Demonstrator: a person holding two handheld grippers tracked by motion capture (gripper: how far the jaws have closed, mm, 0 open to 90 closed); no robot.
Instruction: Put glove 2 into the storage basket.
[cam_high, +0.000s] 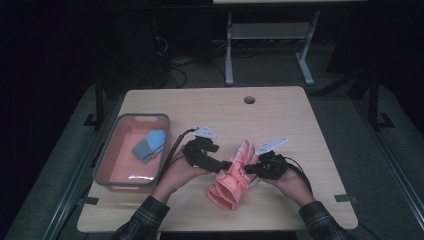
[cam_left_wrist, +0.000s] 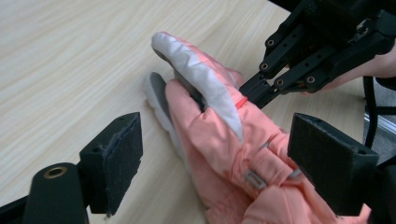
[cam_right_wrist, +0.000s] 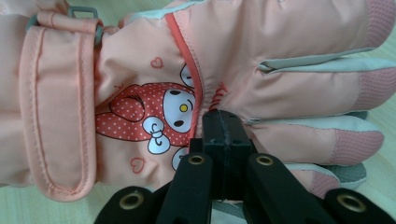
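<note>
Ski glove: salmon-pink w/ grey finger trim, red polka-dot cartoon print, pink hearts. Bin: pink inside, grey rim. Cloths in it: blue. Sleeves: dk plaid.

A glove lies on the surface between the left hand-held gripper and the right hand-held gripper, with a bin to its left.
</note>
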